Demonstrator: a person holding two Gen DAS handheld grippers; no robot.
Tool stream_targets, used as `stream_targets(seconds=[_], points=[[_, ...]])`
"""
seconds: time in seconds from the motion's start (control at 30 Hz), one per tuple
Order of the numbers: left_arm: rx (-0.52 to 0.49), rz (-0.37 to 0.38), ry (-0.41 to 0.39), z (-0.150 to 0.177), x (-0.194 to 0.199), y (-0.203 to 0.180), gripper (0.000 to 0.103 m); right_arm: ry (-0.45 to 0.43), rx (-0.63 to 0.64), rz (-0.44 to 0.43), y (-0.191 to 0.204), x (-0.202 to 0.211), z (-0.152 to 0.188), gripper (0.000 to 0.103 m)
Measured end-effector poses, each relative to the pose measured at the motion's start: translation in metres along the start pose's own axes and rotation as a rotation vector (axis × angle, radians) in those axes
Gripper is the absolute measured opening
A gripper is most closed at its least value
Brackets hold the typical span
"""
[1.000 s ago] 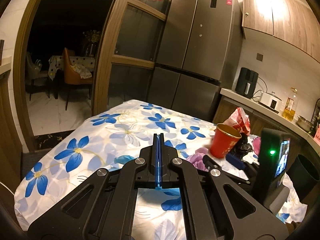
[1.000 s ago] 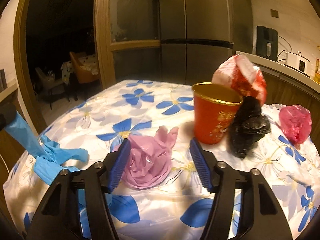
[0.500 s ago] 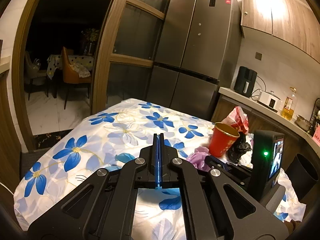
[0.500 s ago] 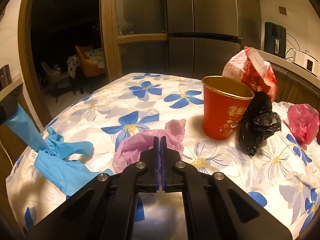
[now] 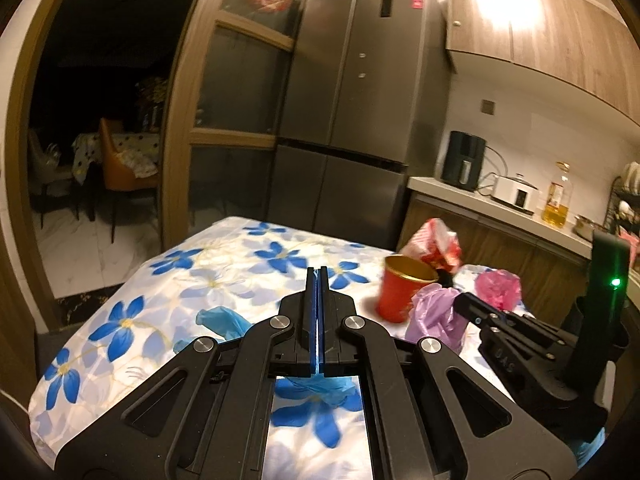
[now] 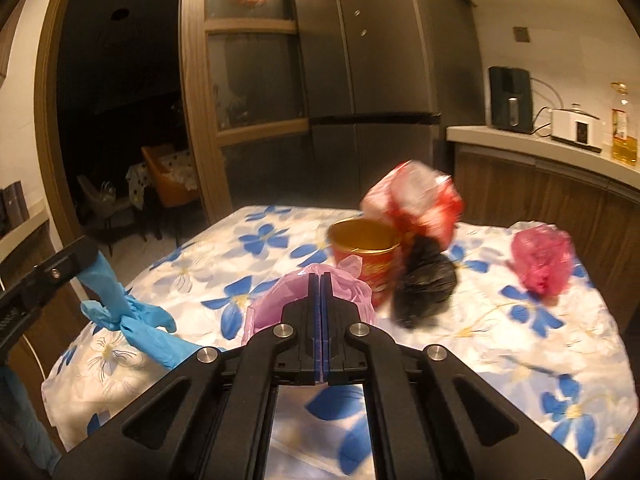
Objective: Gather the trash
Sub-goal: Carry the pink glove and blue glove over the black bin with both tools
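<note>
My left gripper (image 5: 317, 280) is shut on a blue glove (image 6: 136, 320), which hangs from it above the table's left edge; the glove shows under the jaws in the left wrist view (image 5: 224, 320). My right gripper (image 6: 321, 284) is shut on a crumpled purple bag (image 6: 276, 304) and holds it lifted off the flowered tablecloth (image 6: 480, 344); the bag also shows in the left wrist view (image 5: 436, 312). Behind it stand a red paper cup (image 6: 366, 252), a black bag (image 6: 424, 284), a red-and-white wrapper (image 6: 416, 204) and a pink bag (image 6: 544, 260).
A grey fridge (image 5: 360, 120) and a wooden door frame (image 5: 180, 120) stand behind the table. A counter (image 6: 560, 152) on the right carries a kettle, a cooker and an oil bottle. A dark bin (image 5: 624, 332) sits at the table's right edge.
My right gripper shut on the purple bag and lifted it off the cloth. My left gripper rose with the blue glove still in it.
</note>
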State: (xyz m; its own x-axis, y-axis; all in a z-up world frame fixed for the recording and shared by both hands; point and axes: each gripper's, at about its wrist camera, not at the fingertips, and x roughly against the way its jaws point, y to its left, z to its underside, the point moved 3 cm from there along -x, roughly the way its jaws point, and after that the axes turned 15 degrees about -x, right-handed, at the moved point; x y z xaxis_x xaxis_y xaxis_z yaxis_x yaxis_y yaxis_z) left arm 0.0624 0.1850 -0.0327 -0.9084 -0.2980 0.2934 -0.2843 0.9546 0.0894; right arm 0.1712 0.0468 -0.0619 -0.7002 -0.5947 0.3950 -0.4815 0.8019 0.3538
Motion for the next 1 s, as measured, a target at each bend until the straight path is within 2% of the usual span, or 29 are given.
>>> stream_targets(seconds=[0.2, 0.43, 0.73, 1.0], points=[[-0.046, 0.067, -0.025, -0.016, 0.002, -0.034, 0.000, -0.065, -0.027, 0.034, -0.027, 0.034, -0.015, 0.001], [-0.121, 0.173, -0.064, -0.037, -0.001, -0.095, 0.000, -0.123, -0.057, 0.105, -0.067, 0.069, -0.026, 0.001], [-0.194, 0.331, -0.090, -0.055, -0.016, -0.183, 0.000, -0.194, -0.105, 0.245, -0.133, 0.115, -0.038, 0.001], [-0.277, 0.460, -0.146, -0.075, -0.023, -0.269, 0.000, -0.284, -0.154, 0.394, -0.200, 0.160, -0.056, 0.001]])
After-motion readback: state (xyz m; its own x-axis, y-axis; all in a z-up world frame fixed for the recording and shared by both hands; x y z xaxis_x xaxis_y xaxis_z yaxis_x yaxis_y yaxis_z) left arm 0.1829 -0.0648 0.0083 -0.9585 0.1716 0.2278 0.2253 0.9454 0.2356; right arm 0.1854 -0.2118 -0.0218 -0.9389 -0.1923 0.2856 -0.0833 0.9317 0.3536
